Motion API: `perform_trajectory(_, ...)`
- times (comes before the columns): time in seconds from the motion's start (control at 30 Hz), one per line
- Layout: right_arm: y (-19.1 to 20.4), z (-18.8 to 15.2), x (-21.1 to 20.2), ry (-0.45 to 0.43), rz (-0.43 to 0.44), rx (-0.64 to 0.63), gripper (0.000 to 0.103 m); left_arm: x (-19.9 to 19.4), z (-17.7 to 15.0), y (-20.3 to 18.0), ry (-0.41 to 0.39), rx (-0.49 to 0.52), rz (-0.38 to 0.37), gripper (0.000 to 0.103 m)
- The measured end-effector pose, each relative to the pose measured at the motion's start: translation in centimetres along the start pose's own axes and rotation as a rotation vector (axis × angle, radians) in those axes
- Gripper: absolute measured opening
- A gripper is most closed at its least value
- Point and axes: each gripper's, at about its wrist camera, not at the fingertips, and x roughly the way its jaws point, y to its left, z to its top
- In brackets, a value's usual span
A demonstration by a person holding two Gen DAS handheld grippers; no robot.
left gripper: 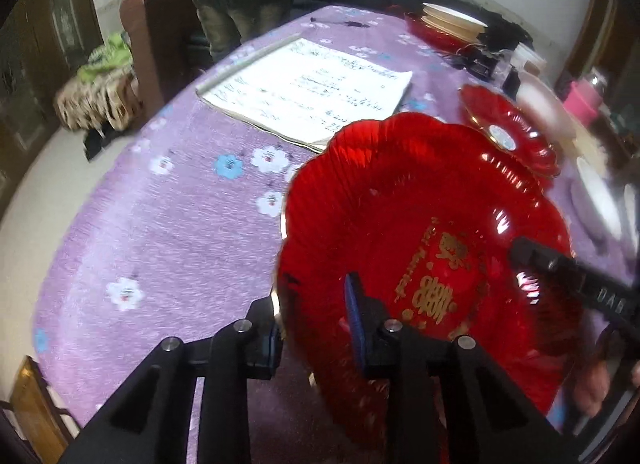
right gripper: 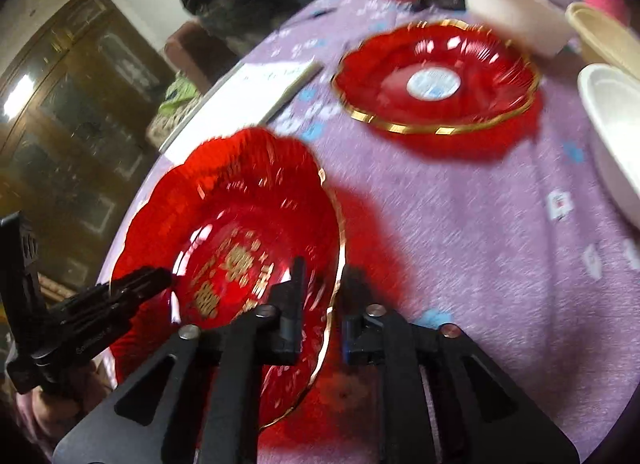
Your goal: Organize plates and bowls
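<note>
The near plate (left gripper: 420, 223) is clear red with a scalloped, ribbed wall, a thin gold rim and gold characters printed in its middle. The second plate (right gripper: 436, 75) is the same red with a gold rim and carries a round white and pale blue label at its centre. The worktop (left gripper: 168, 232) wears a lilac cloth with a fine streaked weave, dotted with white and sky-blue flowers. The paper sheet (left gripper: 312, 91) is white with dark handwriting. Both hand-held grippers are black with silver pin heads, and the left hand-held gripper (left gripper: 316, 320) shows blue pads. The bowls (right gripper: 516, 11) are cream and white. A pink container (left gripper: 582, 99) stands by the edge.
</note>
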Motion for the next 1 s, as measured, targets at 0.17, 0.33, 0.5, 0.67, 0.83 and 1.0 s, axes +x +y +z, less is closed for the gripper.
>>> perform_trajectory(0.17, -0.6, 0.1, -2.2, -0.07, -0.026, -0.031, 0.016, -3.1, -0.8, 0.2, -0.094, 0.064, 0.101, 0.063)
perform_trajectory(0.33, -2.6, 0.9, -6.1, -0.159, -0.004, 0.0, 0.026, -6.4, -0.9, 1.3, -0.16, 0.072, 0.129, 0.066)
perform_trajectory(0.5, -5.4, 3.9, -8.7, -0.198, 0.023, 0.128, 0.026, -9.0, 3.0, 1.3, -0.218, 0.04, -0.009, 0.082)
perform_trajectory(0.67, -8.5, 6.4, -5.6, -0.096, 0.112, 0.376, 0.027, -6.2, 11.5, -1.9, -0.155, 0.071, -0.116, 0.082)
perform_trajectory(0.83, -10.3, 6.5, -3.7, -0.06, 0.097, 0.518, 0.034, 2.8, 18.4, -6.1, 0.077, 0.069, -0.217, 0.082)
perform_trajectory(1.0, -11.8, 6.6, -3.2, -0.071, 0.086, 0.597, 0.048, 8.5, 19.9, -9.7, 0.2, 0.063, -0.202, 0.082)
